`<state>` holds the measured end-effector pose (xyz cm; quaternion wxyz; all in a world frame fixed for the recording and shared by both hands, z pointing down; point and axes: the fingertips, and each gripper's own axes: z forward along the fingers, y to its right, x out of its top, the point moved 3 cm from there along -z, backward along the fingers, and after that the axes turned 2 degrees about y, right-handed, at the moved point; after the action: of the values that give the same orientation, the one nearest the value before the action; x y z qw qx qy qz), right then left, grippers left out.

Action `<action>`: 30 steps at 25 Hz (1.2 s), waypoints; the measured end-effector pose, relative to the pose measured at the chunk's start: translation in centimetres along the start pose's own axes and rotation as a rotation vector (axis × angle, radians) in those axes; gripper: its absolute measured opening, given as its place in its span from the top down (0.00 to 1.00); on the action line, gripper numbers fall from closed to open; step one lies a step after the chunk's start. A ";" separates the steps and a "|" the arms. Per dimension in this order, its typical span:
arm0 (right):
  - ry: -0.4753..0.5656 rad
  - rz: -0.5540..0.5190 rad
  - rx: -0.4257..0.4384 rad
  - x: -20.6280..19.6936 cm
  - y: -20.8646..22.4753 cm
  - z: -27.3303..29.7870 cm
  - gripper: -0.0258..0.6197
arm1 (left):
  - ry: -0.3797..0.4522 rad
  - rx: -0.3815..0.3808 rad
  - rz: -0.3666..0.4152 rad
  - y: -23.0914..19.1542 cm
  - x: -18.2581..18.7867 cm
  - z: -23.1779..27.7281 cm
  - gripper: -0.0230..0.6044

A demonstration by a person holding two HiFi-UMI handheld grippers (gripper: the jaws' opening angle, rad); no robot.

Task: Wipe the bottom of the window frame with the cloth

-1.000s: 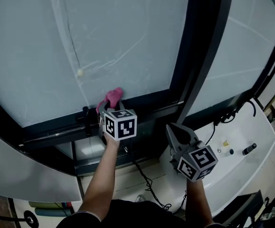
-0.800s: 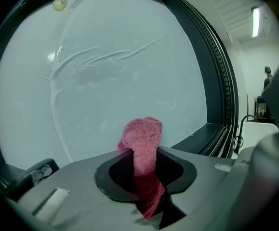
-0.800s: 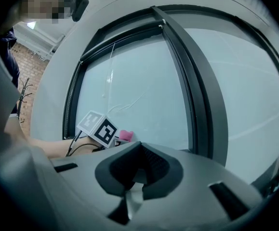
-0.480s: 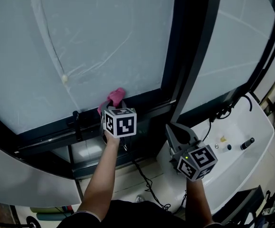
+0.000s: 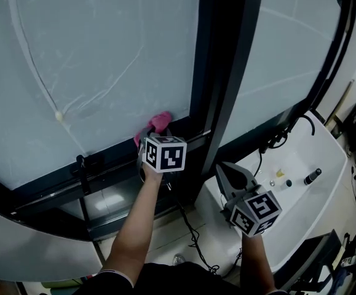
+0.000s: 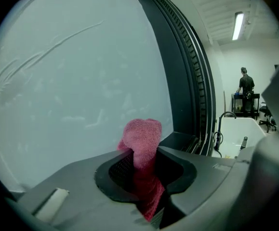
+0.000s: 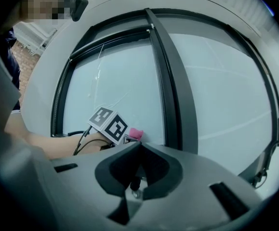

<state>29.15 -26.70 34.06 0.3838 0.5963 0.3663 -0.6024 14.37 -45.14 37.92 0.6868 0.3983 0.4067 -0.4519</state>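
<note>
White sink (image 5: 334, 165) at R, black tap (image 5: 286, 131) at its far edge, dark pen-like obj (image 5: 312, 176) + yellow bit (image 5: 280, 173) on it. Black cable (image 5: 190, 229) trails on floor. Bg: person (image 6: 246, 83) far off, ceiling light (image 6: 236, 26) lit.

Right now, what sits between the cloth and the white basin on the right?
The window's dark upright post stands between the pink cloth and the basin; the head view shows it.

Claws: two, left claw (image 6: 144, 170) and right claw (image 7: 138, 177).
Marker cubes: two, left cube (image 5: 164, 153) and right cube (image 5: 256, 212), one on each claw.
Cloth (image 6: 141, 138): one, pink.
Glass panes: two, left pane (image 5: 98, 54) and right pane (image 5: 288, 42).
Black handle (image 5: 81, 165): one.
White basin (image 5: 300, 189): one.
Person (image 6: 246, 83) far back in the room: one.
Ceiling lamp (image 6: 236, 26): one, lit.
</note>
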 end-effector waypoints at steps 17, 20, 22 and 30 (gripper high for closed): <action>-0.015 0.038 -0.152 -1.5 4.4 -4.4 0.95 | 0.044 -0.177 -0.026 8.9 3.6 4.5 0.78; -0.013 0.041 -0.148 -1.6 4.2 -4.7 0.95 | 0.059 -0.234 -0.009 9.4 3.8 4.2 0.78; -0.008 0.043 -0.134 -1.6 3.6 -4.7 0.95 | 0.076 -0.293 -0.004 9.9 3.7 3.6 0.78; 0.043 -0.009 -0.107 0.6 -0.4 -5.3 0.95 | 0.134 -0.469 -0.016 10.4 1.8 -4.7 0.78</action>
<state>31.12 -21.77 33.39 0.4045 0.5861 0.4088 -0.5707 23.73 -38.51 36.45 0.7285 0.2538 0.5483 -0.3230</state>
